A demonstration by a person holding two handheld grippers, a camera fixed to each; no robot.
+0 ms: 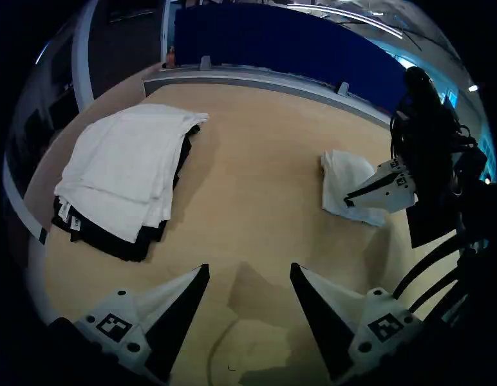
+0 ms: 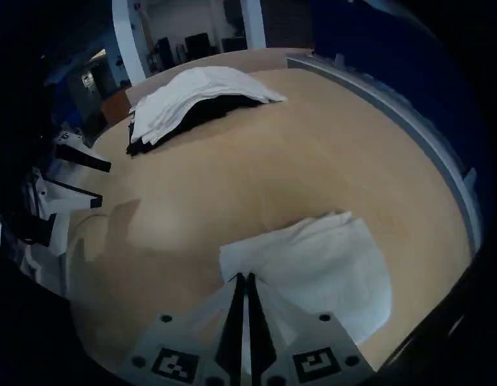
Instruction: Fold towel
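- Right gripper (image 2: 243,281): jaws drawn almost together, a thin pale slit between them; the tips sit at the near edge of the towel (image 2: 319,270); whether any cloth is nipped between them I cannot tell
- Left gripper (image 1: 248,270): jaws wide, holding nothing, hovering over bare table (image 1: 261,148); in the right gripper view it sits at the far left (image 2: 105,185), well apart from the towel
- Towel: small, white, already folded into a compact rectangle; it lies flat on the table's right side; in the left gripper view (image 1: 342,177) the right gripper (image 1: 351,198) reaches over it, held by a dark-sleeved arm
- Stack (image 1: 126,174): white towels on top of dark ones, toward the far left of the table, well apart from the towel
- Handling, as a judgement: light, soft and limp; with no stiffness it will sag from any single pinch; the folded layers may slide apart or fall open when lifted; the nap should hold well against the pads, so slipping is a small risk; not fragile
- Where to hold, as a judgement: at a corner or along an edge, pinching all layers together; two corners of one edge, one per gripper, would keep it flat through another fold; a grab at the middle would bunch it
- Progress, as a judgement: the fold looks nearly done
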